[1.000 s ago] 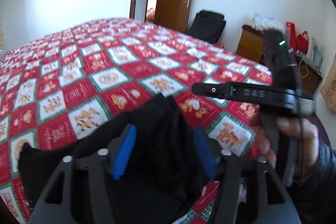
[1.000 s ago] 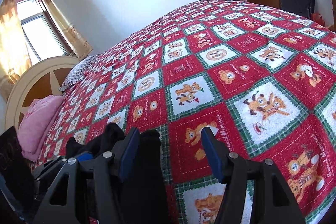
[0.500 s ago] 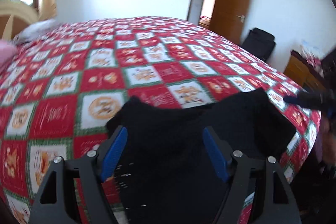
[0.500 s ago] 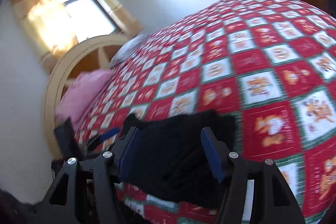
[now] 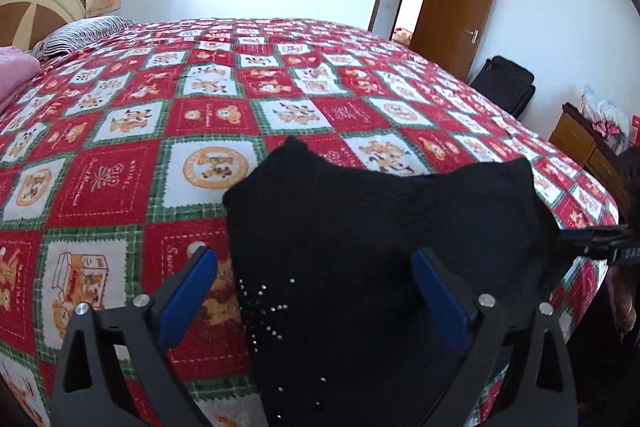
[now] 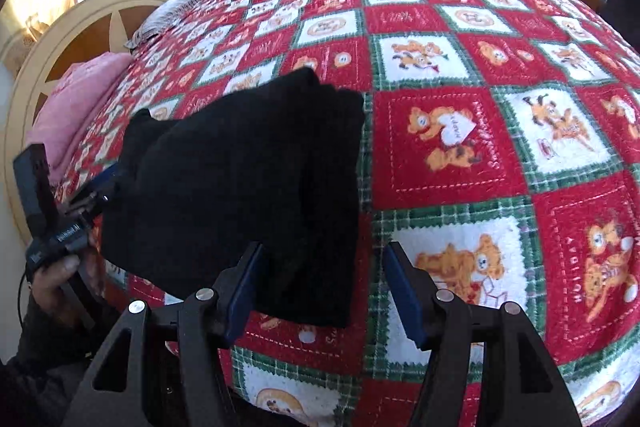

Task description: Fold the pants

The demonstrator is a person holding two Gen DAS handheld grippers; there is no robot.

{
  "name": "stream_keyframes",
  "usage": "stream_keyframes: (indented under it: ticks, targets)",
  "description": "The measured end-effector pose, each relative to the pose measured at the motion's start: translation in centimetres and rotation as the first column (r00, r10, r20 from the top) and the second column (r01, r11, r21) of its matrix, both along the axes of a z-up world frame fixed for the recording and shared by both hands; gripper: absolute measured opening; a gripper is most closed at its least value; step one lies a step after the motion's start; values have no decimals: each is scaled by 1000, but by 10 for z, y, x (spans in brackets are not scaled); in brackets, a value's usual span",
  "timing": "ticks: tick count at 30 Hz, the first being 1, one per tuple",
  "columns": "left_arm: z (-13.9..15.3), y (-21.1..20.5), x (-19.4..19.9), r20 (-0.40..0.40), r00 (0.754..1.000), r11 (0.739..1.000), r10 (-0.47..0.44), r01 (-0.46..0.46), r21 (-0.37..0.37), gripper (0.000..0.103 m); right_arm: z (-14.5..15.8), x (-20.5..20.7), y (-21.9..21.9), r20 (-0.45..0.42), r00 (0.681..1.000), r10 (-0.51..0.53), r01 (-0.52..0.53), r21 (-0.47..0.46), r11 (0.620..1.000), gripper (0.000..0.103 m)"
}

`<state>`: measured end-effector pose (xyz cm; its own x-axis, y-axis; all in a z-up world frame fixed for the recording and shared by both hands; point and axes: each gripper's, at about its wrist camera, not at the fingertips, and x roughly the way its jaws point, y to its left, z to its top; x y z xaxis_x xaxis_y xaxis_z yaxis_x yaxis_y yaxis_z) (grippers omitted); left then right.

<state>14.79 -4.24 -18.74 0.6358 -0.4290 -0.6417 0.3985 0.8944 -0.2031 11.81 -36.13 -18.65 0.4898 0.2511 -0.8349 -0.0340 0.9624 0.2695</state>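
The black pants [image 5: 384,227] lie folded in a thick bundle on the red and white bear-print bedspread [image 5: 168,131], near the bed's front edge. My left gripper [image 5: 316,291] is open, its blue pads spread over the bundle's near end, with small white studs showing on the fabric. My right gripper [image 6: 320,283] is open at the bundle's [image 6: 248,179] right front corner, its left pad beside the cloth. Each gripper shows at the edge of the other's view, the right one [image 5: 600,241] and the left one [image 6: 84,203].
A pink folded blanket [image 6: 72,107] and a striped pillow [image 5: 80,35] lie by the cream headboard [image 6: 68,39]. A brown door [image 5: 456,7], a black suitcase [image 5: 508,87] and a wooden cabinet [image 5: 580,143] stand beyond the bed's far side.
Both grippers have drawn back from the pants, which went from bunched in front of them to a folded bundle lying flat on the bed. Both views have swung toward the headboard.
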Motion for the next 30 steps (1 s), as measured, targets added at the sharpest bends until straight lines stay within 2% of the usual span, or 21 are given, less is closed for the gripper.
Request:
stream_keyframes:
  ticks: [3,5,7,8,9,11,13,14,17,22,25,27,28,30]
  targets:
    - [6,5,0,24,999,1000,26,-26,-14,100,26,-6,7,98,995,-3,6,-37,999,62]
    - [8,9,2,27,999,999,40,-39,-34,100,45,-7,15,165,986,13,-10,-15,1000,62]
    - [10,10,6,29,998,998,53,-52,-43,101,47,1,26,172,984,36,-30,-38,999,59]
    - [10,10,9,33,998,998,52,-50,-44,101,42,5,31,149,988,46,-37,-61,997,41]
    - [10,8,13,43,998,998,54,-53,-36,102,36,10,32,125,991,49,-40,-71,997,32]
    - [7,4,21,53,996,998,65,-65,-3,102,14,16,29,53,998,43,-39,-61,997,17]
    - [-1,0,33,26,997,996,76,-78,50,103,4,15,26,53,998,43,-38,-97,995,11]
    - [-7,1,39,11,995,993,100,-100,62,103,3,13,26,57,997,47,-41,-110,993,10]
    - [-11,11,45,-33,990,991,134,-134,-11,103,2,7,23,57,997,48,-39,-156,987,10]
    - [-4,12,34,-27,989,989,148,-149,-11,103,-1,7,20,56,998,40,-31,-157,987,10]
    - [9,12,19,24,992,992,125,-125,-22,103,6,6,23,69,997,31,-19,-175,984,11]
    - [15,6,10,57,993,995,102,-103,9,103,17,5,27,116,993,16,8,-203,979,14]
    - [16,3,7,64,994,996,91,-92,18,103,26,4,32,169,985,19,20,-229,973,15]
    - [16,-2,5,62,996,997,70,-72,24,103,39,6,41,236,970,57,-4,-218,976,21]
